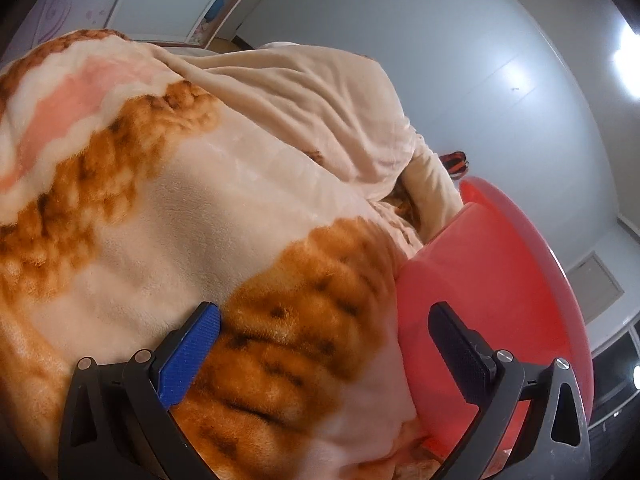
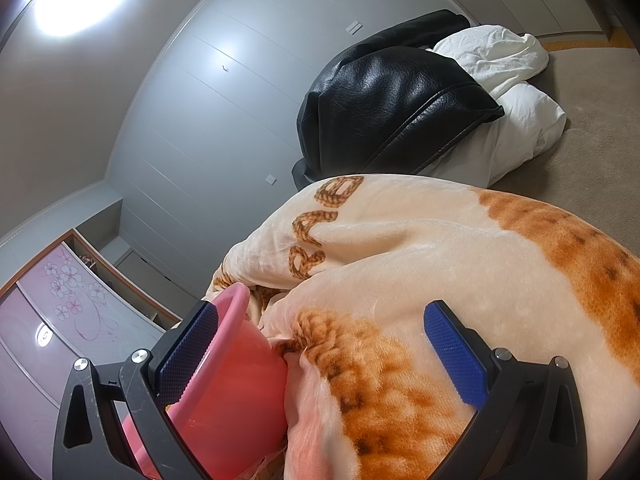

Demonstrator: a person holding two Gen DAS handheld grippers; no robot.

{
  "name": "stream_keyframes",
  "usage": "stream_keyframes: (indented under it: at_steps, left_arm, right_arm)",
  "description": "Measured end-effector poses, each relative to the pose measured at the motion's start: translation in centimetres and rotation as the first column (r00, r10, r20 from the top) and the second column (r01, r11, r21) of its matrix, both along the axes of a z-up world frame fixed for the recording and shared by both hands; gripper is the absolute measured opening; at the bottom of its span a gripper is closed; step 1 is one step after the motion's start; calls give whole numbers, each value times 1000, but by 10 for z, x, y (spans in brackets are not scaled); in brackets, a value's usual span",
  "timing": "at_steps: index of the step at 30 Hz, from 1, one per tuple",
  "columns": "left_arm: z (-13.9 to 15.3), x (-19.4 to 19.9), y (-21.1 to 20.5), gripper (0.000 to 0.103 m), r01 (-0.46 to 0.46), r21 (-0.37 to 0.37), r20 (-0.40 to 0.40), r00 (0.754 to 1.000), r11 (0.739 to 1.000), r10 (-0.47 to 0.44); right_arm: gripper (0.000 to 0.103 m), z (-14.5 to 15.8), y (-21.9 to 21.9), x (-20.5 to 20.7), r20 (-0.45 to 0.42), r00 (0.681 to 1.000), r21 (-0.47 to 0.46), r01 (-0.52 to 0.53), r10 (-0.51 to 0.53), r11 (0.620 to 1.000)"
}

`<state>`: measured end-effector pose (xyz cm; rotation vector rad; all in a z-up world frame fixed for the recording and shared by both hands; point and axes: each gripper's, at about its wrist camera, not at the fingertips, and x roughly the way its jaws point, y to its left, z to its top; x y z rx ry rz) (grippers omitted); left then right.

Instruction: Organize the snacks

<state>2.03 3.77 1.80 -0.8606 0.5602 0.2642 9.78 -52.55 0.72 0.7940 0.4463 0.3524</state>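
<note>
A red plastic basin (image 1: 500, 280) rests on its side against a cream and orange fleece blanket (image 1: 180, 220). My left gripper (image 1: 324, 344) is open and empty, its fingers straddling the blanket and the basin's outer wall. In the right wrist view the basin (image 2: 232, 372) shows pink-red at lower left, next to the blanket (image 2: 420, 280). My right gripper (image 2: 320, 352) is open and empty, with its left finger over the basin's rim. No snacks show in either view.
A black leather jacket (image 2: 388, 108) lies on white bedding (image 2: 512, 92) beyond the blanket. Grey panelled wall (image 2: 208, 120) and a wardrobe with a flower-print door (image 2: 60, 300) stand behind. A small red and black object (image 1: 454, 160) sits past the basin.
</note>
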Motion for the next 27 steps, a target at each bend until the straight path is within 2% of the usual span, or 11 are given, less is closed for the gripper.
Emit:
stream_keyframes:
  at_steps: [7,27]
  left_arm:
    - [-12,-12,5,103,0,-24,23,1000,1000,0]
    - [-14,-14,7,103,1,-23,24,1000,1000,0]
  right_arm:
    - [103,0,0,0,0,1000,1,0,0,1000]
    - [103,0,0,-1,0,1000,1,0,0,1000]
